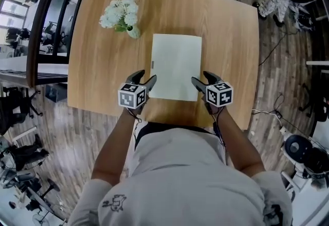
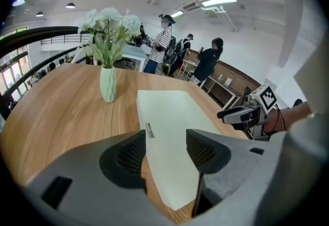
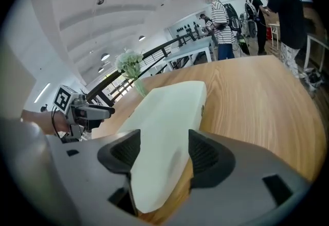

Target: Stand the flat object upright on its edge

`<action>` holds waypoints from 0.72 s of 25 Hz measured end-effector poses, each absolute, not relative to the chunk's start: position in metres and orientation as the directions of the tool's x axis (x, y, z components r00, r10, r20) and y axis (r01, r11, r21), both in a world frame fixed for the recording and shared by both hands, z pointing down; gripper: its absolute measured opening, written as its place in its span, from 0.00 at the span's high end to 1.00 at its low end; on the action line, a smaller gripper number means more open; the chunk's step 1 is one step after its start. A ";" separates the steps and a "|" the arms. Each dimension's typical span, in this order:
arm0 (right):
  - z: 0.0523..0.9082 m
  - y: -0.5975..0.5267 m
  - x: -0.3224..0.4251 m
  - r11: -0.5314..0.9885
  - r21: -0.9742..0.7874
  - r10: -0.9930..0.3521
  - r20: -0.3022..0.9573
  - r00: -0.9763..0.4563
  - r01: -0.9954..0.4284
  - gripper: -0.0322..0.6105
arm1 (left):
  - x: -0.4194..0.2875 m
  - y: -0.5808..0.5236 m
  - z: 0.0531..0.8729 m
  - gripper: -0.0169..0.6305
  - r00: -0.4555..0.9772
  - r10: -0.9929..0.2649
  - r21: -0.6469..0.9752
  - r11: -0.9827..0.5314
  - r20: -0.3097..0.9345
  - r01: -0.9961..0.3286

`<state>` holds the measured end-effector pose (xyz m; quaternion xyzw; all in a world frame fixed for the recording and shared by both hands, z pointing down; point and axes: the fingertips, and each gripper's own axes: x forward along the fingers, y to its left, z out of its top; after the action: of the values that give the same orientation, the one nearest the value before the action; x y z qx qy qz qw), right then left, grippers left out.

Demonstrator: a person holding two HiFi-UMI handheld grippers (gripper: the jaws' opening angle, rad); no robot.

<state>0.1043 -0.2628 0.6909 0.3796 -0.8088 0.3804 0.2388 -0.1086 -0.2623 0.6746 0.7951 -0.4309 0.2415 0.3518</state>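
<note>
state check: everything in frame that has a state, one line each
flat object: lying flat on the table, not yet upright
left gripper: open, at the object's near left corner
right gripper: open, at its near right corner
vase: upright, holding flowers, apart from the object

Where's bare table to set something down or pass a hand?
Bare: wide strip between flat pad and right table edge; far strip beyond the pad, right of the flower vase; left strip nearer than the vase. Crowded: near edge, left gripper and right gripper at the pad's corners.
</note>
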 end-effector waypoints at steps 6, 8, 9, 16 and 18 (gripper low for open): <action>0.724 -0.266 0.108 0.326 -0.489 -0.393 0.709 -0.586 -0.809 0.48 | -0.108 -0.270 0.707 0.60 0.548 -0.442 0.436 -0.335 0.710 -0.835; 0.731 -0.268 0.109 0.309 -0.497 -0.382 0.716 -0.584 -0.811 0.47 | -0.107 -0.273 0.714 0.59 0.561 -0.426 0.464 -0.316 0.710 -0.827; 0.734 -0.269 0.109 0.304 -0.499 -0.378 0.718 -0.584 -0.811 0.47 | -0.107 -0.275 0.717 0.59 0.566 -0.418 0.473 -0.312 0.710 -0.824; 0.749 -0.270 0.105 0.286 -0.537 -0.331 0.722 -0.608 -0.794 0.45 | -0.106 -0.281 0.744 0.59 0.579 -0.356 0.491 -0.312 0.733 -0.813; 0.751 -0.269 0.103 0.283 -0.552 -0.314 0.719 -0.619 -0.784 0.46 | -0.105 -0.281 0.748 0.59 0.587 -0.343 0.501 -0.311 0.733 -0.808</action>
<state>0.1030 -0.2690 0.7505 0.3603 -0.7623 0.4781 0.2459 -0.1047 -0.2813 0.7478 0.7677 -0.3746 0.2571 0.4519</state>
